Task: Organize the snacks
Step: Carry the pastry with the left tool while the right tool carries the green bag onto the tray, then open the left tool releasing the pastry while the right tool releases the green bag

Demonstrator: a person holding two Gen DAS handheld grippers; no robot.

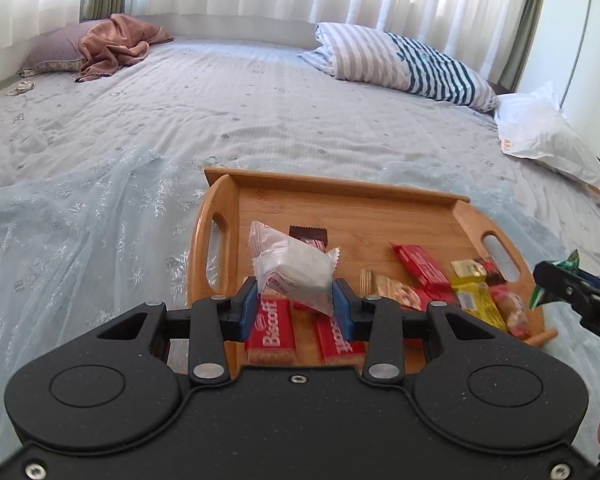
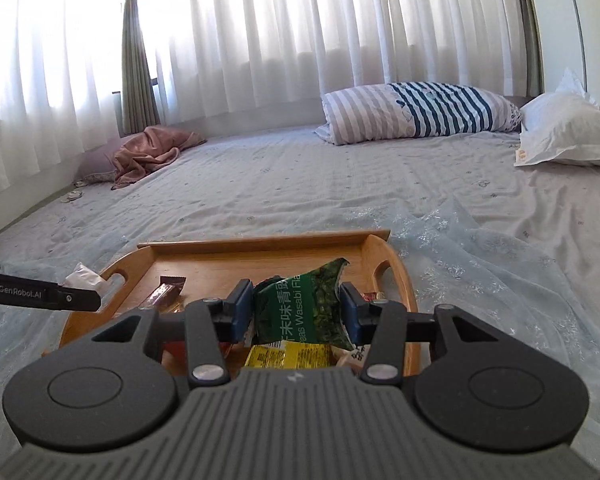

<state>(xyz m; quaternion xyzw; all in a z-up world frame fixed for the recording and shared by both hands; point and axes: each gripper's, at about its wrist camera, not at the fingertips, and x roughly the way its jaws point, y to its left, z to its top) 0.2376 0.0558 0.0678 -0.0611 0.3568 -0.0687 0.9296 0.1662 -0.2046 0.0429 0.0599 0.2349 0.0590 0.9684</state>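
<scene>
While L tongs [image 1: 296, 300] grip white pkt [image 1: 296, 270], R tongs [image 2: 296, 312] clamp wasabi-pea bag [image 2: 300, 308].

Home bedroom. Wide bed [image 1: 260, 120] under a pale quilted, flower-printed cover fills both views. Striped pillow [image 2: 420, 114] and white pillow [image 2: 568, 136] at the far end, crumpled pinkish blanket [image 1: 116, 46] in the corner. Sheer white curtains [image 2: 300, 32] with a drab drape [image 2: 138, 60] back the window wall, daylight coming through.

White packet [image 1: 296, 270]; green packet [image 2: 306, 308]; blue-striped pillow [image 1: 412, 66]; tan tray [image 1: 340, 204].
</scene>
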